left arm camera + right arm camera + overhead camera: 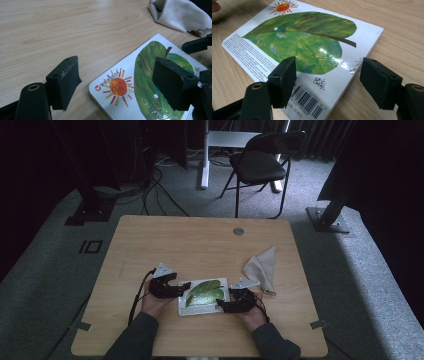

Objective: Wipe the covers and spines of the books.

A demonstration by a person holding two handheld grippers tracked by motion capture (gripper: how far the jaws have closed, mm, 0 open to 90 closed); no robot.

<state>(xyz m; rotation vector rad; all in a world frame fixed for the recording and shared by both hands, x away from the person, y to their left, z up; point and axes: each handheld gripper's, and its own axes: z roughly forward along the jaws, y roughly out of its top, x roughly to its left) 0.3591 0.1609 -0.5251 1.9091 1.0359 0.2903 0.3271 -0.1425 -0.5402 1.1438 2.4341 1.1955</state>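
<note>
From the high view the room is dim and the board book (204, 296) is small, so its cover reads there as little more than a green leaf on white; the small print along its edge in the right gripper view stays illegible, and the book's near corners are cut off by the bottom of both gripper views. The book lies flat on the wooden table (200, 245), back cover up, near the person's edge and between the two hands. The left gripper (184, 286) comes in low from the book's left end, its jaws spread wide with one over the bare table and one over the cover by the orange sun; nothing is pinched between them. The right gripper (220, 306) sits at the book's near right corner, jaws released and straddling that barcode corner, apparently clear of the board, though the contact line is hard to judge. Both forearms rest low, in dark sleeves. A crumpled beige cloth (262, 267) lies apart to the right.
</note>
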